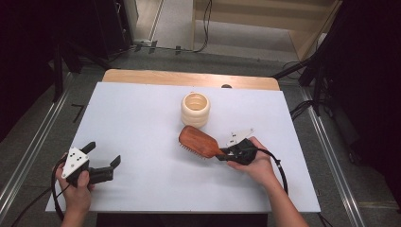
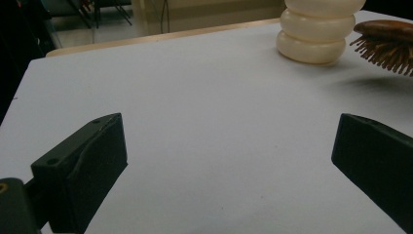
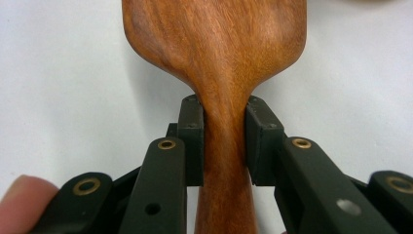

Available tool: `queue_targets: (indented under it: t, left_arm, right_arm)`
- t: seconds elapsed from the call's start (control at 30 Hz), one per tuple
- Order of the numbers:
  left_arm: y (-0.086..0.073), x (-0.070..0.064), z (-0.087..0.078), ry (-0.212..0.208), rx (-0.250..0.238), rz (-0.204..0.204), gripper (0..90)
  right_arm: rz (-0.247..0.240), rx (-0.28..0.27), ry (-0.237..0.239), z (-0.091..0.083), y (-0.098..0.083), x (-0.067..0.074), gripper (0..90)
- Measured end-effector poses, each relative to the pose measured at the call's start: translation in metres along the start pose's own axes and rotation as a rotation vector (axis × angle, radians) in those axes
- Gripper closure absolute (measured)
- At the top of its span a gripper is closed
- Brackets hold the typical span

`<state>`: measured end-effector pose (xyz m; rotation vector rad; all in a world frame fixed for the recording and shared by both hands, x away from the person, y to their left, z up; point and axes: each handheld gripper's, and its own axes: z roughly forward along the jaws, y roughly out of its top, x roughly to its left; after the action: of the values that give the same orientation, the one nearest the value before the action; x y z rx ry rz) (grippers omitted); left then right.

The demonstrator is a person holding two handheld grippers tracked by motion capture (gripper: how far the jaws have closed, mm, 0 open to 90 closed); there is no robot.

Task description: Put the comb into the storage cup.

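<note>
Near the front edge of the white table (image 1: 142,189), on the left side, a hand (image 1: 78,191) holds the left gripper (image 1: 103,158). Its two black jaws are spread wide apart and there is nothing between them. In the left gripper view, the left gripper (image 2: 229,161) looks out over bare white table (image 2: 195,107), with one jaw low on the left and the other on the right. A bit farther in and to the right, the other hand (image 1: 257,165) holds the right gripper (image 1: 221,153). Its jaws are closed tight on the thin neck of a wooden hairbrush (image 1: 198,142). In the right gripper view, the right gripper (image 3: 224,141) has one black pad pressed against each side of the hairbrush (image 3: 219,53) handle, and the wide brown back of the brush faces up. A fingertip shows at the bottom left corner there. The brush head points toward the middle of the table, with its bristles facing down. In the left gripper view the hairbrush (image 2: 384,44) looks lifted a little, with a shadow under it. Just past the brush head stands a cream cup (image 1: 195,109) with bumpy rings around it. The cup (image 2: 316,31) is close to the brush but not touching it. At the far side, a strip of wooden tabletop (image 1: 189,78) shows behind the white sheet.
</note>
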<state>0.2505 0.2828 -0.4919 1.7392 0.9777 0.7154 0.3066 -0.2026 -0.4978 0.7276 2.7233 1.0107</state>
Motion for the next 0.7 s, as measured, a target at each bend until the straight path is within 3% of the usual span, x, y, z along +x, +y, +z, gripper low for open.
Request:
queue_targets:
  t: [0.07, 0.13, 0.17, 0.47, 0.6, 0.7]
  left_arm:
    - [0.001, -0.001, -0.001, 0.004, 0.001, -0.001, 0.0]
    - [0.003, -0.004, 0.0, 0.008, 0.008, 0.026, 0.0]
    - [0.006, -0.009, 0.001, -0.01, 0.005, 0.034, 0.0]
    - [0.016, -0.018, 0.002, -0.069, -0.026, 0.0, 0.0]
    - [0.019, -0.024, 0.005, -0.082, -0.027, 0.015, 0.0]
    - [0.021, -0.03, 0.008, -0.106, -0.029, 0.005, 0.0]
  right_arm:
    - [0.005, -0.016, -0.002, -0.001, -0.001, 0.002, 70.4]
    - [0.007, -0.03, 0.001, -0.001, -0.002, 0.003, 70.5]
    - [0.006, -0.046, 0.003, -0.002, -0.001, 0.004, 70.4]
    - [0.012, -0.104, 0.003, -0.005, -0.001, 0.009, 70.5]
    - [0.018, -0.126, 0.008, -0.006, -0.003, 0.014, 70.5]
    - [0.021, -0.149, -0.001, -0.008, -0.004, 0.015, 70.5]
